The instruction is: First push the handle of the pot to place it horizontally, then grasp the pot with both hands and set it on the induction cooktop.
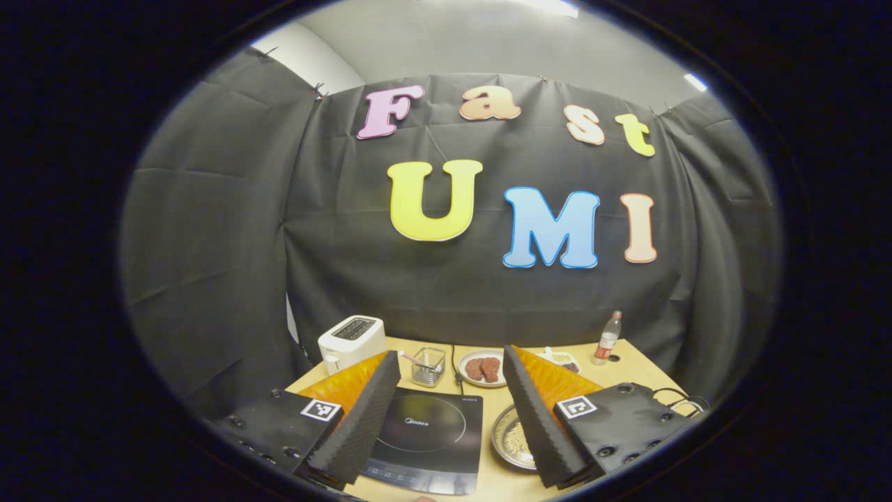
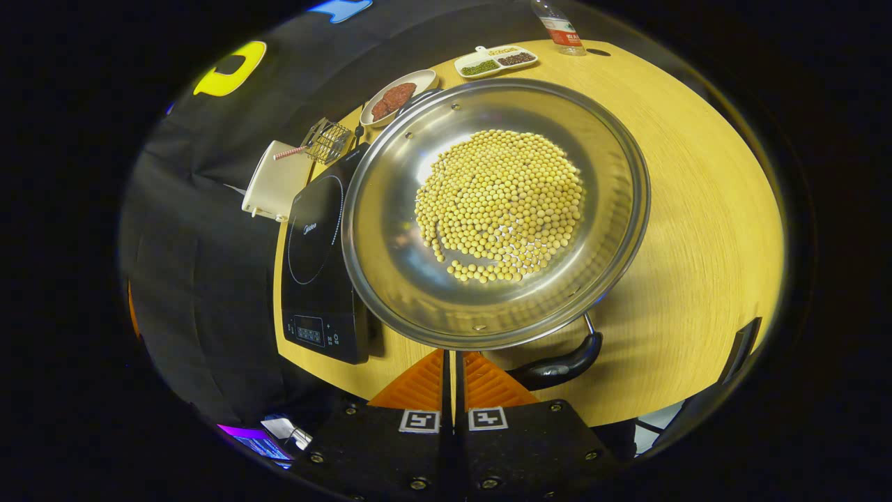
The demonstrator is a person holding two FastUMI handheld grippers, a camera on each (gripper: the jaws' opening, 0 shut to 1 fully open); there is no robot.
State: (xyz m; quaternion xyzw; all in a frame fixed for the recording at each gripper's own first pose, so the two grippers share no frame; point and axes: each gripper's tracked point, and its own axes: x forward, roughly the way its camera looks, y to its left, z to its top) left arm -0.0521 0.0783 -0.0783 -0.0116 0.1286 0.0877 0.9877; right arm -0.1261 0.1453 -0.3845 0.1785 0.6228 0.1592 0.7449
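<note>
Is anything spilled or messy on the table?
No spill. The beans sit inside the pot. One thing is off: the pot's near handle angles sideways beside the shut right gripper. The pot is beside the cooktop, not on it.

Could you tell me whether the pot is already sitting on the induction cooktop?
No, the pot rests on the wooden table beside the induction cooktop, whose black glass surface lies bare.

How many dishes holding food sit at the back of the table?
2: a round plate with dark red pieces behind the induction cooktop, and a divided dish of beans beside the bottle. Others may be hidden.
</note>
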